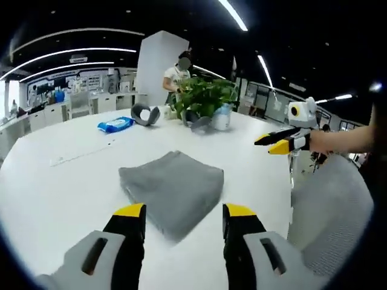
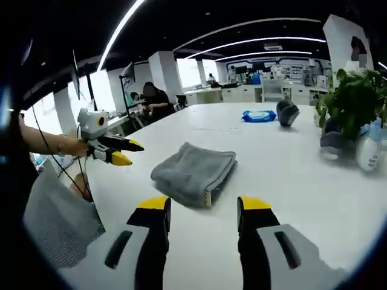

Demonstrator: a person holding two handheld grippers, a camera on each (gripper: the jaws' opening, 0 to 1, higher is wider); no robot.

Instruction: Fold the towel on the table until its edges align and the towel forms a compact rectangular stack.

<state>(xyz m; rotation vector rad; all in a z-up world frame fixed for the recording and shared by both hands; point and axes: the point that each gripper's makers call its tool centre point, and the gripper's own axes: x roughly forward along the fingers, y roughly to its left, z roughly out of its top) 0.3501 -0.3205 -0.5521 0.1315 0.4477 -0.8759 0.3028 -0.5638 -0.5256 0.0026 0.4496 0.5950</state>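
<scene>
The folded towel (image 1: 172, 190) lies mid-frame, just beyond the left claw (image 1: 184, 211); both claws gape empty; right claw (image 2: 202, 208) likewise faces it.

both grippers (image 1: 184, 212) (image 2: 203, 204) raised, jaws apart

Open office: dark ceiling (image 2: 199, 24), strip lights (image 1: 233, 15), white pillar (image 1: 158, 63).

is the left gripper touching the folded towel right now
Apart. In the right gripper view the left gripper hangs open off to the side of the grey towel, with bare white table between them.
</scene>
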